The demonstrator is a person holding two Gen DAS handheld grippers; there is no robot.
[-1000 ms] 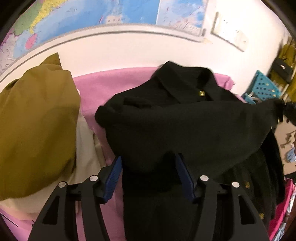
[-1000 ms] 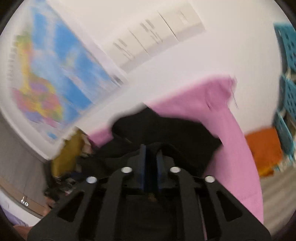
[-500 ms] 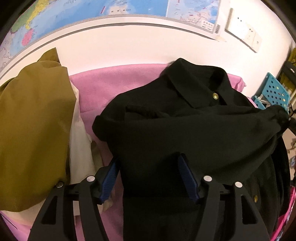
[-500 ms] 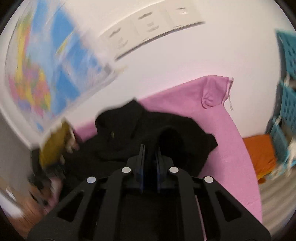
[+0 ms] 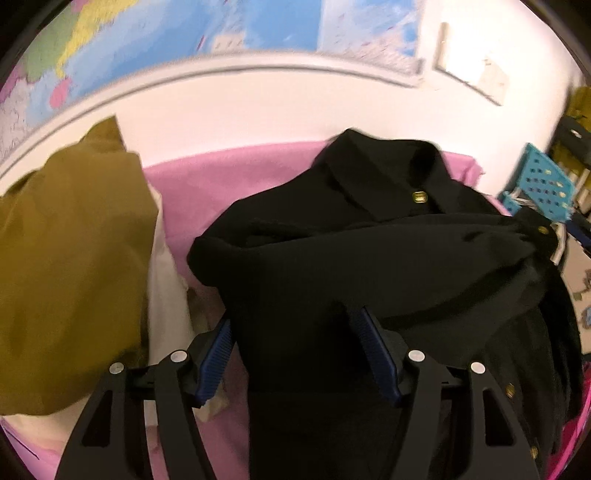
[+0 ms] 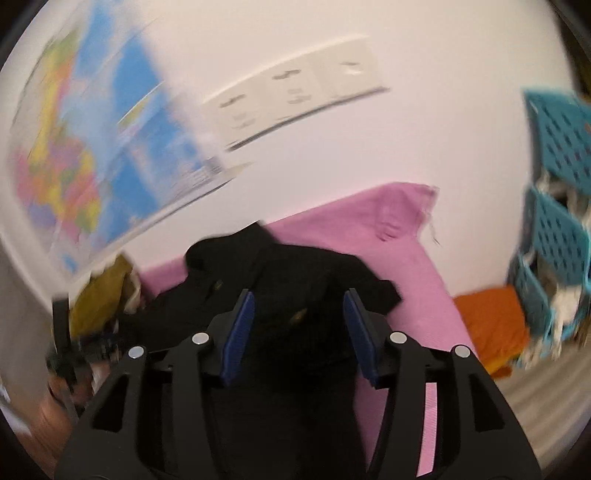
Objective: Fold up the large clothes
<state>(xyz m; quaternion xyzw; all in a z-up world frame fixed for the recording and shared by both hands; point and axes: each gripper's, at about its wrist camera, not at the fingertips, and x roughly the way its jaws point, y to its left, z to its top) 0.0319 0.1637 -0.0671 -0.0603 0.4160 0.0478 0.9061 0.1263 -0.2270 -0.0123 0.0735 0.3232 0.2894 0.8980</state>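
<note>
A black coat with gold buttons lies on a pink cover, collar toward the wall and one sleeve folded across its front. My left gripper hovers over the coat's near left part. Its jaws stand wide, the black cloth shows between them, and the pads do not press on it. In the right wrist view the coat lies under my right gripper. Its jaws are opening, with dark cloth seen between the blue pads but not pinched.
An olive garment over a cream cloth is piled to the coat's left. Teal perforated baskets and an orange cloth stand to the right, off the pink cover. A wall map hangs behind.
My right gripper, which was shut on the black cloth, has opened and let it go, and its view has rolled a little. The left gripper has stayed in place.
</note>
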